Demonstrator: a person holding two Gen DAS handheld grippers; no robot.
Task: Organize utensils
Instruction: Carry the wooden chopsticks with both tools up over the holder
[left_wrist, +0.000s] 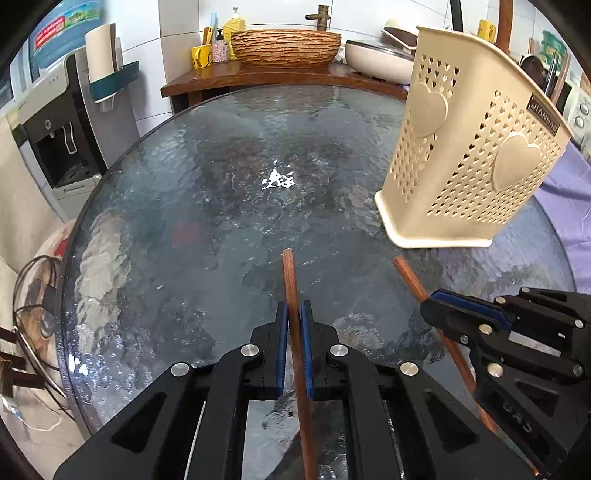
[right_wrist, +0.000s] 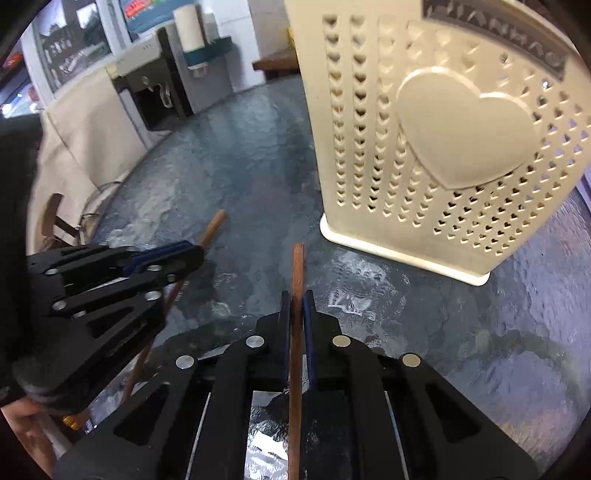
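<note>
We're gripping one chopstick (left_wrist: 293, 295) in the left gripper (left_wrist: 294, 314) & another chopstick (right_wrist: 297, 273) in the right gripper (right_wrist: 296, 306), both clamped, over the glass table (left_wrist: 221, 206) near the cream basket (left_wrist: 469, 147).

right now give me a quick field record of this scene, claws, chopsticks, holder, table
left claw: shut on left chopstick
right claw: shut on right chopstick
chopstick ends: both stick out past the pads
utensil holder: cream, heart-shaped holes, upright on table, ahead of right claw
table: round, textured glass
chopsticks in holder: cannot tell
</note>
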